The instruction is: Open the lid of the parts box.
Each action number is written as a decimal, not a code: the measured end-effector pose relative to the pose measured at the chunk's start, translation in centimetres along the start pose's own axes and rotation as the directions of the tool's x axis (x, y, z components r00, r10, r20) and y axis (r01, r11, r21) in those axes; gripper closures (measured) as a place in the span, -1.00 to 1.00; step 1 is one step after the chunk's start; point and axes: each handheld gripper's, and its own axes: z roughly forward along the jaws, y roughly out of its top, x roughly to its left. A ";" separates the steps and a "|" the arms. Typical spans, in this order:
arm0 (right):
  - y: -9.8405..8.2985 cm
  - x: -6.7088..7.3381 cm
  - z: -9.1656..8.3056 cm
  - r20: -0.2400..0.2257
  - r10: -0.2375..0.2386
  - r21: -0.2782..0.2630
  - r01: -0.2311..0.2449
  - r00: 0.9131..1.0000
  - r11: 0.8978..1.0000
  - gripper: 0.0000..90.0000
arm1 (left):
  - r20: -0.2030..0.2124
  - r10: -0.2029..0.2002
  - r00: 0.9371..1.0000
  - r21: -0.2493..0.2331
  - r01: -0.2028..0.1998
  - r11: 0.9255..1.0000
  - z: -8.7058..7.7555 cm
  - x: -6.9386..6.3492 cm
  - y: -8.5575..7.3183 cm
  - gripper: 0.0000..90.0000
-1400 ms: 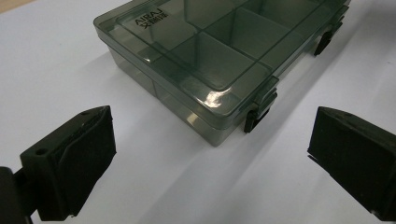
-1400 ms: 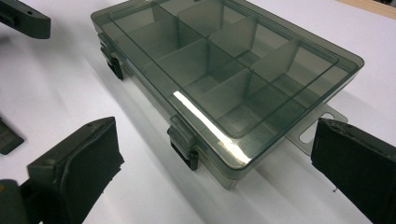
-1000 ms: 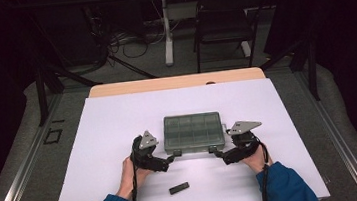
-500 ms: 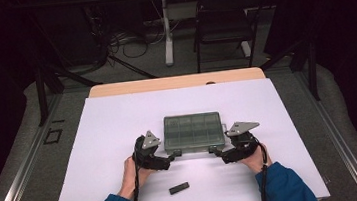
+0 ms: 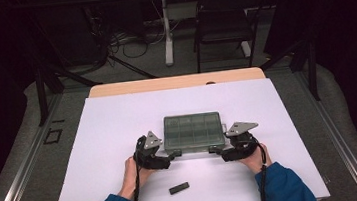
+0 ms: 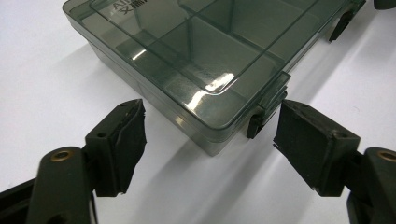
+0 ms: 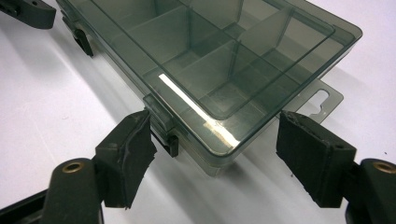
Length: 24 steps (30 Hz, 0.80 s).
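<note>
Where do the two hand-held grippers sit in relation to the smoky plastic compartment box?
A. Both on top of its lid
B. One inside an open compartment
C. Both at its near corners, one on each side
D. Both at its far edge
C: the left gripper and the right gripper each sit at a near corner of the closed box, jaws either side of a corner by a latch.

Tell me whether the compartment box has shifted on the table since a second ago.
No. The compartment box sits at the same spot, equally far from the table's wooden far edge and from the small black block.
</note>
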 end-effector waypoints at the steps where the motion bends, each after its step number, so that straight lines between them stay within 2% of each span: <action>1: 0.0 0.0 0.0 0.001 0.001 0.001 -0.001 1.000 1.000 -0.42 | -0.001 0.001 1.000 0.001 -0.001 1.000 0.0 0.0 0.0 -0.43; 11: -0.1 0.1 0.3 0.009 0.005 0.014 -0.005 1.000 1.000 -0.40 | 0.016 0.003 1.000 0.008 -0.003 1.000 0.2 0.0 0.0 -0.26; 24: -0.2 0.1 0.4 0.005 0.009 0.022 -0.010 1.000 1.000 -0.40 | 0.027 -0.009 1.000 0.003 0.009 1.000 0.2 0.1 -0.1 -0.25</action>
